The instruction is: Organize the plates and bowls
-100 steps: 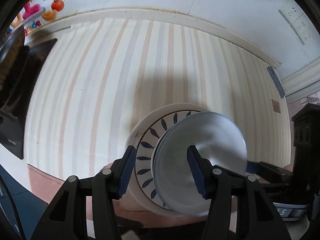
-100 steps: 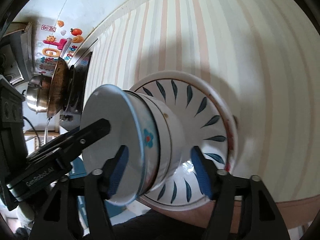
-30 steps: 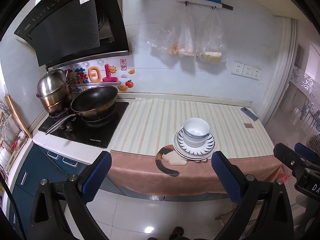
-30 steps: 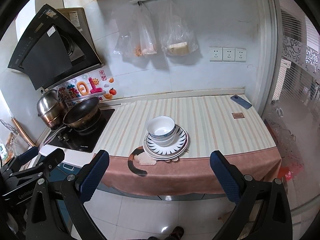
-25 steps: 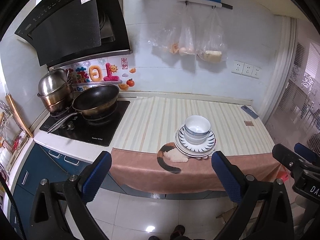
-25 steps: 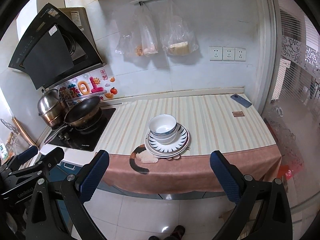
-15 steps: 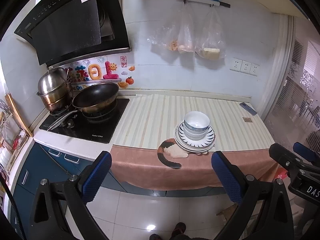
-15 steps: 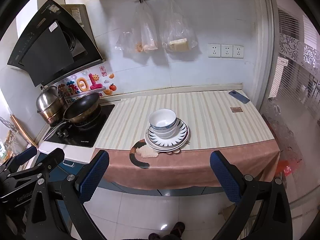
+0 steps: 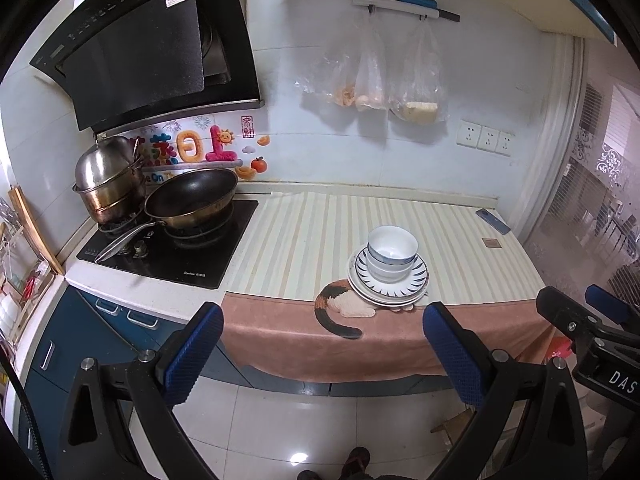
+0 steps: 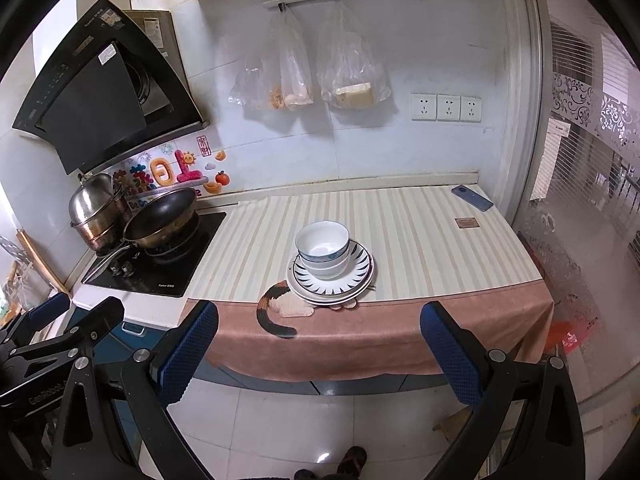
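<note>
Standing back, left claw point(image 9: 323, 344) and right claw point(image 10: 318, 341) both wide and empty; bowls point(image 10: 322, 248) nested on plates point(image 10: 362, 276) at bench point(image 10: 420, 240) edge, stack looks done.

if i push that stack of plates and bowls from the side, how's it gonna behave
The bowls sit off-centre on the plates, so they'd probably slide or tip first. It looks like glazed ceramic: likely slippery, heavy, breakable. The stack is near the counter's front edge, so pushing that way looks risky.
</note>
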Action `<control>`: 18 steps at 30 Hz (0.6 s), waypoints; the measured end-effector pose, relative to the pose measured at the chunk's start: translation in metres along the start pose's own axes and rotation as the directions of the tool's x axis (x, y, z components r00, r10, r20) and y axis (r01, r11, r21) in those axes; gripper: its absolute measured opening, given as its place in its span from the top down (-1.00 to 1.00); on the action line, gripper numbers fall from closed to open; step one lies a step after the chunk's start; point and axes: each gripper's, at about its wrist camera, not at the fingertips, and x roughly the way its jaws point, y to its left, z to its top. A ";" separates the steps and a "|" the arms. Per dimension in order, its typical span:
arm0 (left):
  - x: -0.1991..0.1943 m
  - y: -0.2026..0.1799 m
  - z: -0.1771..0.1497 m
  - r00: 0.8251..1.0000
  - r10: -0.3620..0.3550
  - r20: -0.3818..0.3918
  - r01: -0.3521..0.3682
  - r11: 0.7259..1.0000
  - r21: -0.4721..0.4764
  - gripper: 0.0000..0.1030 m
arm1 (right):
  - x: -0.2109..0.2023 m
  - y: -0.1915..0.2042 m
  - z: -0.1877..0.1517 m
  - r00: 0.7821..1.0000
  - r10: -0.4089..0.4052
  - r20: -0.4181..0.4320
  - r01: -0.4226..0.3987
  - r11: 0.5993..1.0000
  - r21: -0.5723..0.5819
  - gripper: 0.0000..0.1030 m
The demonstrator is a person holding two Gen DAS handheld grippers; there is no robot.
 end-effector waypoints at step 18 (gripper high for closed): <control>0.003 0.001 -0.001 1.000 0.004 -0.012 -0.004 1.000 -0.019 -0.99 | 0.005 0.005 0.001 1.000 -0.004 -0.018 0.004 1.000 -0.007 -1.00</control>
